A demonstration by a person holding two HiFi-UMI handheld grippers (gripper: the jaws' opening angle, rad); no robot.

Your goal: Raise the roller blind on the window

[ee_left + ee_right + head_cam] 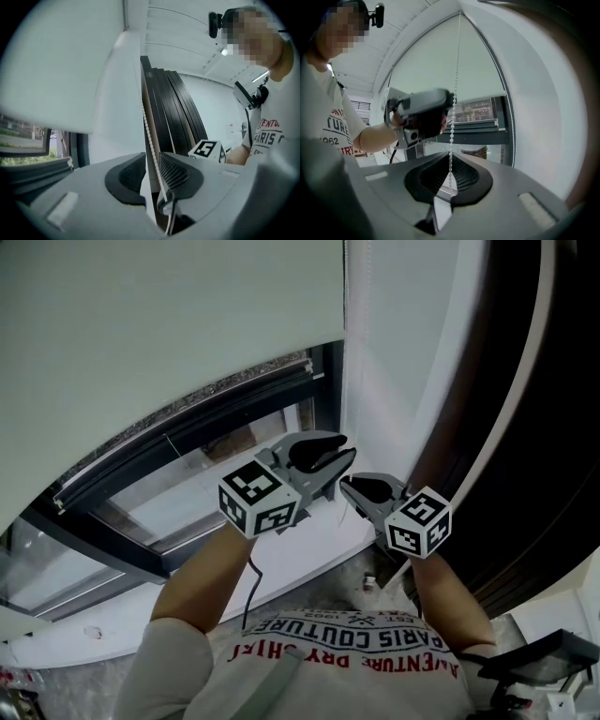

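Note:
The pale roller blind (169,324) covers the upper window, and its bottom bar (187,407) hangs above the dark frame. Its white bead chain (344,334) drops along the blind's right edge. My left gripper (347,448) stands open around the chain (149,136), which runs through the gap between the jaws (151,161) close to the right pad. Just below it, my right gripper (345,484) is shut on the bead chain (452,126), the beads pinched between its pads (450,166). From the right gripper view, the left gripper (422,115) sits higher on the same chain.
A dark window frame (141,521) and a white sill (300,549) lie below the blind. A white wall strip (403,362) and dark curved slats (525,427) stand to the right. A black cable (251,587) hangs from the left gripper.

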